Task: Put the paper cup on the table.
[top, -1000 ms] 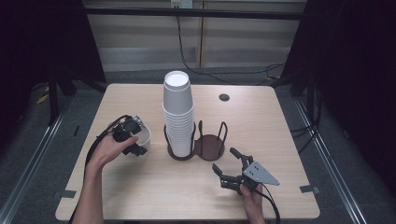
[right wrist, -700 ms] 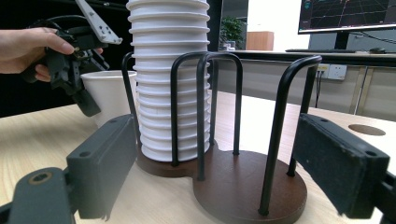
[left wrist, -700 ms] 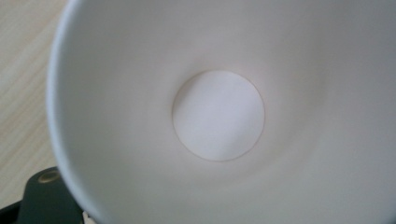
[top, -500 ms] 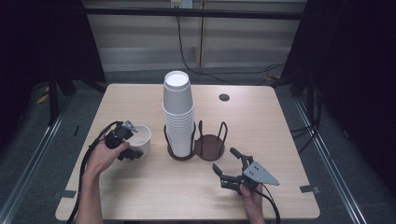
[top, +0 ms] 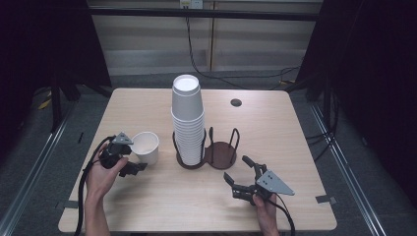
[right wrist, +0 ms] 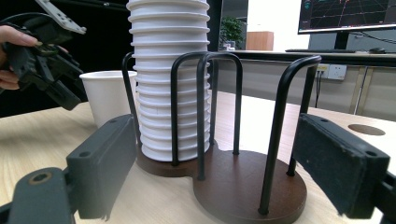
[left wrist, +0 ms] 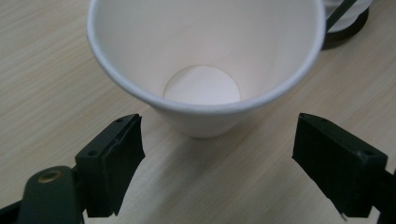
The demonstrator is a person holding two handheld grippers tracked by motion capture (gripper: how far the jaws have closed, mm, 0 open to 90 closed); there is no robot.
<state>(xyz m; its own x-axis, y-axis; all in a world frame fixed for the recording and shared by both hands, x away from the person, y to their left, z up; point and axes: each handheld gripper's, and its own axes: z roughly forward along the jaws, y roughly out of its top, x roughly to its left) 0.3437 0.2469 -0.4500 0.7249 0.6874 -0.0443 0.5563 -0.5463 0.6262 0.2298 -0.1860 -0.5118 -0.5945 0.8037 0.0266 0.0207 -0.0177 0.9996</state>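
A single white paper cup (top: pixel 145 146) — held tilted above the table (top: pixel 305 147) in the left gripper (top: pixel 129 160) a second ago — has been brought down and set upright on the wood, just left of the cup holder (top: pixel 209 155). Half a second ago the cup was already low beside the gripper; now it is seen standing free, mouth up. The left gripper has been drawn back slightly toward the person, and its jaws have been spread wide — the cup is no longer touched by either of them.
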